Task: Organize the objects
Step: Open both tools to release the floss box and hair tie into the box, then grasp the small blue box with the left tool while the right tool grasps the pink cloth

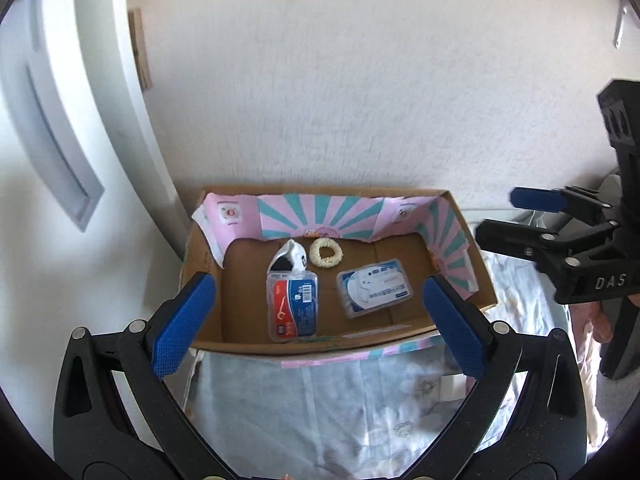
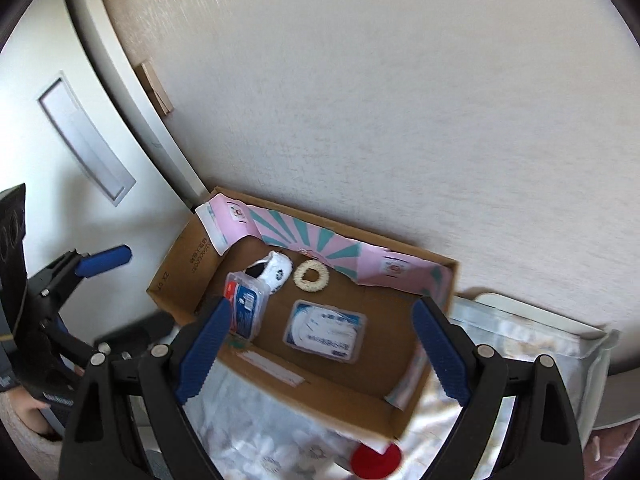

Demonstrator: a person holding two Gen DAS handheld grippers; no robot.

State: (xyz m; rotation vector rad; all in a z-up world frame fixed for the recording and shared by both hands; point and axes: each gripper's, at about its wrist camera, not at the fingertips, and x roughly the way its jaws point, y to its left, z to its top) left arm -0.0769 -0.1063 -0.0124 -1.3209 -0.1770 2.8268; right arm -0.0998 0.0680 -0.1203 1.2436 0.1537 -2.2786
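One cardboard box [image 1: 460, 248] on floral cloth [image 1: 320, 400], w/ four things inside: floss case [image 1: 293, 306], swab case [image 1: 374, 286], cream ring [image 1: 327, 253], b/w sock [image 1: 290, 258]. Two grippers, both empty. Left gripper [image 1: 318, 322] spread wide, hovering at box's near edge, cases framed between pads, untouched. Right gripper [image 2: 322, 354] likewise spread wide, swab case between pads, no contact. Red disc [image 2: 376, 458] outside box.
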